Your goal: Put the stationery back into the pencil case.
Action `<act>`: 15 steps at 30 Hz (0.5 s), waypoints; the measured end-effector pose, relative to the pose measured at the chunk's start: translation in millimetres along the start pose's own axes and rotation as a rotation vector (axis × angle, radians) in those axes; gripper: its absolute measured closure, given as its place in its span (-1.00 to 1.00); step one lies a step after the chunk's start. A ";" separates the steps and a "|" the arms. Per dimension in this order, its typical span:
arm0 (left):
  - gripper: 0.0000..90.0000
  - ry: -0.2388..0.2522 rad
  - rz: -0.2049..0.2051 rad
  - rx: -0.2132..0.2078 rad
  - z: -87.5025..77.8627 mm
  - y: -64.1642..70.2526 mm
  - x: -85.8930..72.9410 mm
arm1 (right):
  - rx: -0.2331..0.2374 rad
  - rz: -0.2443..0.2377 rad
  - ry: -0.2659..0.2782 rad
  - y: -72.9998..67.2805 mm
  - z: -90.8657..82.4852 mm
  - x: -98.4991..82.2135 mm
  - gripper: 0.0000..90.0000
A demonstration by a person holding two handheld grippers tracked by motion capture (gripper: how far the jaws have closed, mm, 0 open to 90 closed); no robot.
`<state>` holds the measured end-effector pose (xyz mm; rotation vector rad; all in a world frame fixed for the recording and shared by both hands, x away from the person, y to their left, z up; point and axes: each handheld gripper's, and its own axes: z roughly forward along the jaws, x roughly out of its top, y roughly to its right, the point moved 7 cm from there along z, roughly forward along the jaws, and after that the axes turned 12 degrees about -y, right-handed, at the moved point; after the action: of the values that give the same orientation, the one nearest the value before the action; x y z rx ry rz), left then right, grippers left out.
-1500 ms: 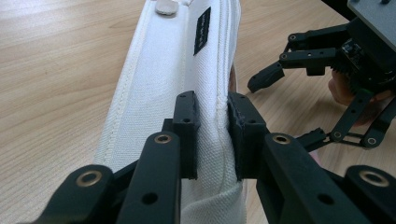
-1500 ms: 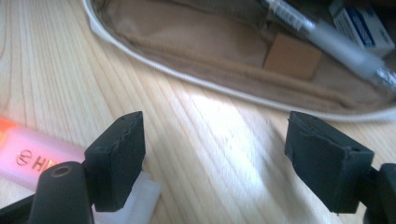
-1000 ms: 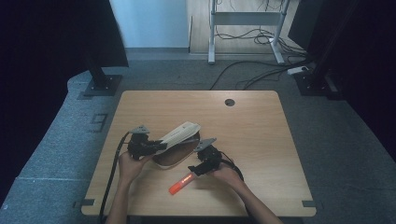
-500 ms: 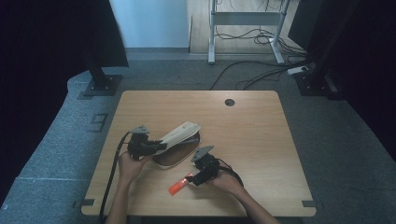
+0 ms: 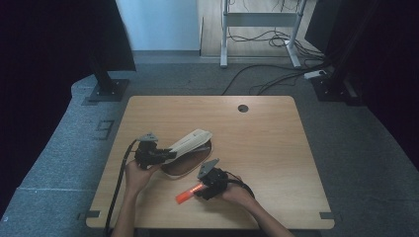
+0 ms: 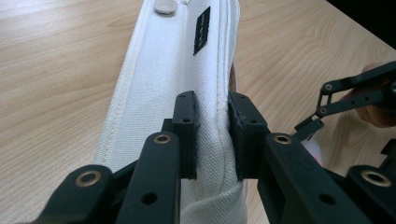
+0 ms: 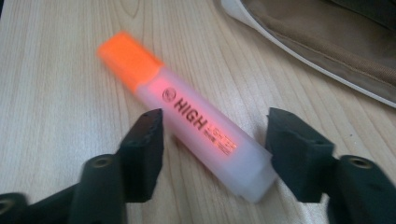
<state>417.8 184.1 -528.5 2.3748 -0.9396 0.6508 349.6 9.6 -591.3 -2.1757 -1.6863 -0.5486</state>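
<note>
The table (image 5: 276,148) is bearing a white pouch (image 5: 190,142) whose flap the left gripper (image 6: 212,135) is pinching tight, lifting it open. Just below it, the right gripper (image 7: 215,140), jaws half-open and just closing, is straddling the orange highlighter (image 7: 196,126) without touching yet; it should be squeezing squarely across the barrel, keeping it lying flat.

The highlighter (image 7: 187,119) has a blurred orange cap, and the pouch (image 6: 173,84) runs past the frame's top.
</note>
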 end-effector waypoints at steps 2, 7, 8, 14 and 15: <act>0.65 0.000 0.000 -0.001 0.0 0.0 0.0 | 0.002 -0.015 -0.006 -1.0 -0.7 -0.1 -0.04; 0.65 -0.001 0.000 0.000 0.1 0.0 0.0 | 0.020 -0.026 -0.019 -4.3 -0.5 2.2 -0.02; 0.65 0.000 0.000 0.000 0.1 0.0 0.0 | 0.024 -0.025 -0.018 -4.5 0.2 3.2 -0.04; 0.65 -0.001 0.001 0.001 0.0 0.0 -0.1 | 0.026 -0.047 -0.008 -6.9 5.6 10.8 -0.06; 0.65 -0.001 -0.001 -0.001 0.0 0.0 -0.2 | 0.024 -0.054 -0.008 -7.2 5.8 11.6 0.00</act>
<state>417.6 184.2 -528.6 2.3748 -0.9393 0.6483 345.7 23.9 -590.4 -2.1239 -1.7518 -0.5316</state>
